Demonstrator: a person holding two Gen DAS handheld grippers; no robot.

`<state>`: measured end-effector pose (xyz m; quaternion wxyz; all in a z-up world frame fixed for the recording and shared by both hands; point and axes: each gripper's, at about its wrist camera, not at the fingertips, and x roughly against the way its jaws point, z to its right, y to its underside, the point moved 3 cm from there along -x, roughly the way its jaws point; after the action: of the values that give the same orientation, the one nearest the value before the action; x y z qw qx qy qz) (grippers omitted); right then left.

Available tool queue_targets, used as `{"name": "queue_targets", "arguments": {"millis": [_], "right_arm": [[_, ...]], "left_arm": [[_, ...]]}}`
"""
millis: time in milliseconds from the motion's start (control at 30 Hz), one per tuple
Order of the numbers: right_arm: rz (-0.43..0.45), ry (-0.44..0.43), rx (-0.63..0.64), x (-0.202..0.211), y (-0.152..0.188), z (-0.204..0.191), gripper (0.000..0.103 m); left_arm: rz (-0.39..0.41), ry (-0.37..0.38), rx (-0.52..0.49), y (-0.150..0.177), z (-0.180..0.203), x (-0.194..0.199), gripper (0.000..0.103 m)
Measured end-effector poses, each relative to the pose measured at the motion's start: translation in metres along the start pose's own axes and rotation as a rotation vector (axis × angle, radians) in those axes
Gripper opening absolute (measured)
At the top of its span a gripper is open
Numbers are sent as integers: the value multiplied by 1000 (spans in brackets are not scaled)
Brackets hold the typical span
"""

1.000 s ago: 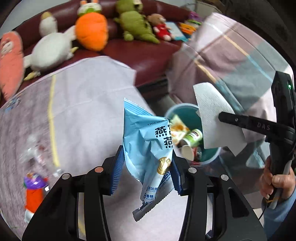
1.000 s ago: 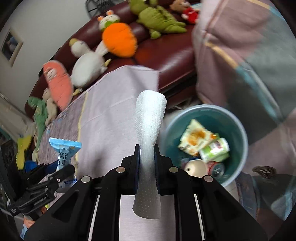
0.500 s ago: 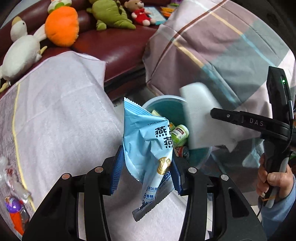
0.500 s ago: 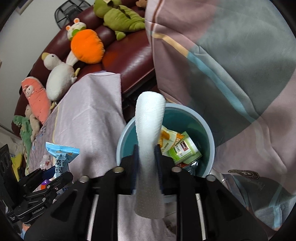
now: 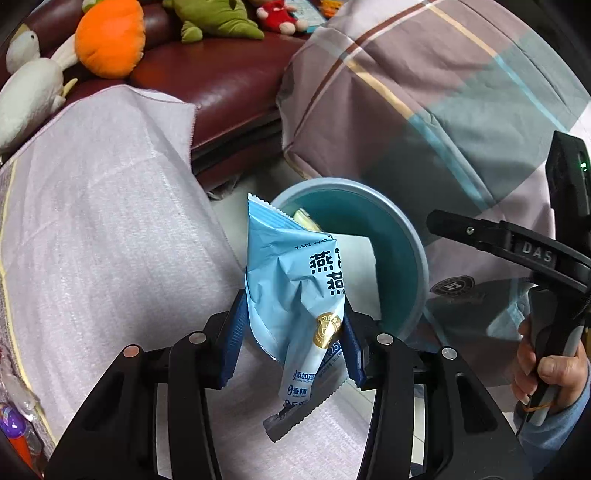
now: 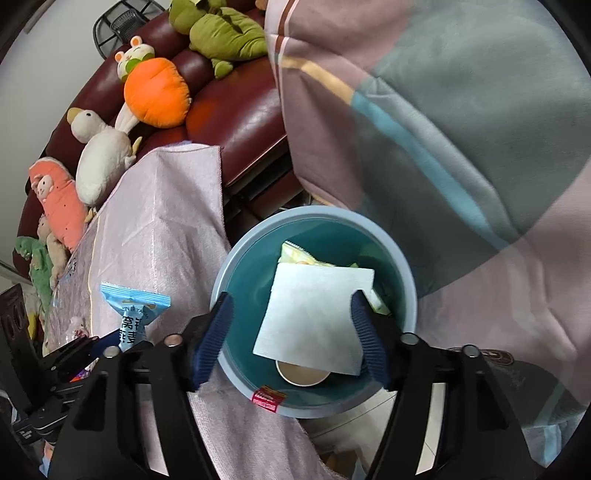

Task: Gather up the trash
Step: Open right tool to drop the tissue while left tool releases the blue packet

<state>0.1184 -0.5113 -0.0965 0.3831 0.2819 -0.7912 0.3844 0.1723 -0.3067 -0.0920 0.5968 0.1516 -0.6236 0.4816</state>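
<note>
the right gripper [image 6: 291,325] hangs directly above a blue-green trash bin [image 6: 404,273], its blue-padded jaws spread wide and gripping nothing. between them, lower down, a white paper napkin [image 6: 314,317] lies flat inside the bin's mouth, over a yellow snack wrapper [image 6: 295,253] and a round tan lid [image 6: 301,376]; whether the napkin touches the right-hand pad cannot be told. a small red label [image 6: 269,398] sits on the bin's near rim.

the left gripper [image 5: 291,332] holds a light blue snack packet [image 5: 291,280] pinched upright between its jaws, the serrated top edge up and the lower end drooping below the pads. in the left wrist view the packet is in front of the bin, at the near left of its rim and not yet inside. the same view shows the right gripper from the side, a hand [image 5: 546,373] around its handle.

a pale pink cloth [image 6: 159,229] covers the surface left of the bin, and a plaid blanket [image 6: 461,129] drapes to its right. behind, a dark red sofa [image 6: 236,107] carries an orange carrot plush [image 6: 155,96], a white duck plush [image 6: 101,155] and a green plush [image 6: 221,33].
</note>
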Motion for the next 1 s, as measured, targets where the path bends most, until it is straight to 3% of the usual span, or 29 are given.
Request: {"name": "queue_targets", "arguments": {"millis": [100, 333, 367, 467, 567, 1000], "right_arm": [[7, 16, 0, 6, 0, 3, 73], [28, 47, -27, 20, -3, 18, 74], [31, 52, -31, 21, -3, 20, 74], [34, 66, -44, 24, -3, 25, 74], [29, 75, -53, 24, -3, 28, 74], [-27, 92, -14, 18, 7, 8, 77]], "left_arm": [[-2, 11, -10, -2, 7, -5, 49], [-2, 38, -36, -14, 29, -20, 51], [-5, 42, -39, -16, 32, -22, 55], [11, 24, -51, -19, 38, -22, 81], [20, 13, -58, -18, 40, -20, 90], [22, -5, 8, 5, 10, 4, 90]]}}
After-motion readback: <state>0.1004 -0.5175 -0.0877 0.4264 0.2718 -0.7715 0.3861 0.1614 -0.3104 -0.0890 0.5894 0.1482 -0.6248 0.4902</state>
